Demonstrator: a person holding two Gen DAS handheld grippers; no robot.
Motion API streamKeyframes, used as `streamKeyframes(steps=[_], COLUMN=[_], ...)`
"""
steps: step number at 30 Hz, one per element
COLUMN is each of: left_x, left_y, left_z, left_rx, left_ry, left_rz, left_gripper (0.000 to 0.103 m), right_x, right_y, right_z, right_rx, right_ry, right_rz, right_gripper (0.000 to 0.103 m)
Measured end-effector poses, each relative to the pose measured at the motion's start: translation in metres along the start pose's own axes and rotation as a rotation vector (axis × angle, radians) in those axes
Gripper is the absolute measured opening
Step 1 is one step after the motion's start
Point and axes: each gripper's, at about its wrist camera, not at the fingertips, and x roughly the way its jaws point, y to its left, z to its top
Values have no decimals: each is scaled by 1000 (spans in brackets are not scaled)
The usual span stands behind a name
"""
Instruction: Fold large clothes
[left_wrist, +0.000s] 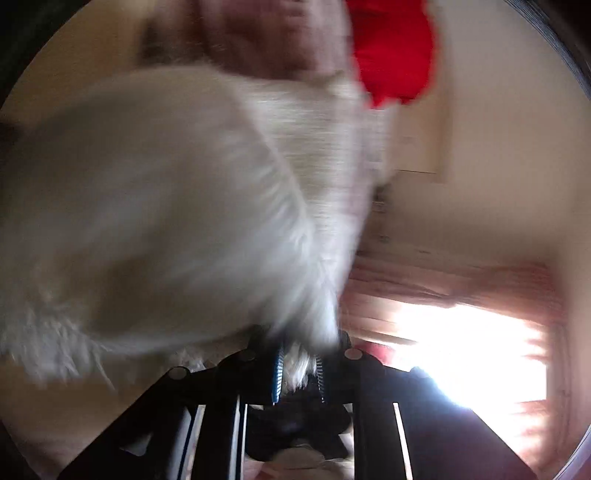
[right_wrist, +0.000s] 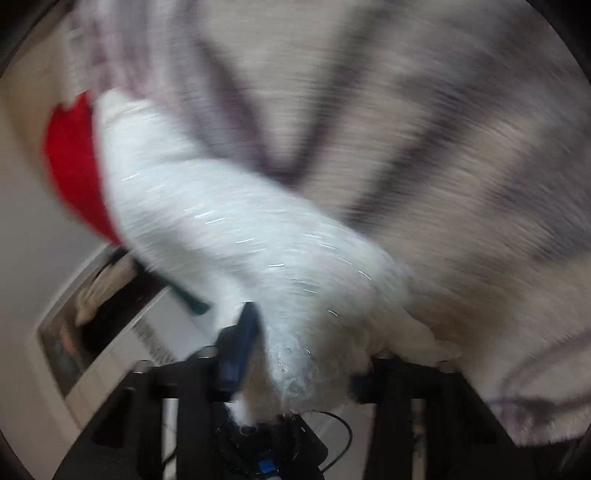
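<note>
Between both claws' narrow jaws: fluffy white garment (left_wrist: 155, 206).

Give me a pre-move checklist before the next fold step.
1. Left tool shut on the white fluffy garment: ok.
2. Right tool has the garment bunched between its fingers: ok; firm pinch: cannot tell.
3. Cloth spread flat between tools: not ok, it is bunched.
4. Red cloth clear of the garment: cannot tell, blurred.
5. Folding surface visible: cannot tell.

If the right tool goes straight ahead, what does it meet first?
The white fluffy garment that the right tool already grips fills its path. Depth beyond it is unclear.
</note>
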Motion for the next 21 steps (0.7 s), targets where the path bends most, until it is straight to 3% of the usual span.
streamKeyframes(steps=[3,5,7,8,9,10,11,13,14,15,18,21], left_x=[4,1,-8,-11,-21,-32,-38,-54,-59,-66,-70,-63], left_y=[12,33,64,72,79,81,81,79,75,72,64,59], left_z=[8,13,13,11,10,6,3,-5,-10,-14,-8,0], left_rx=[-39,-49,-103,-134,-157,-161,-160,-151,-138,-131,-136,-147], left_ry=[64,54,84,103,115,127,147,185,192,190,175,136], left_rz=[-323,-187,7,65,82,160,213,306,359,382,426,423], left_gripper=[10,7,7,7,12,13,13,30,60,77,77,77], right_x=[-7,-20,-25,-26,-25,-24,-24,-26,-29,-32,-76,-71], right_y=[26,35,33,29,26,26,27,31,32,33,-3,-21], right_z=[-5,-2,7,15,18,20,20,18,15,12,0,-11], right_rx=[-178,-293,-367,-371,-354,-329,-301,-250,-228,-208,-112,39], right_ry=[-1,-16,-29,-11,1,9,20,30,24,18,1,20], right_rz=[112,109,-116,-223,-259,-268,-272,-296,-294,-292,-247,-129], right_gripper=[27,26,26,26,29,42,47,53,57,66,71,82])
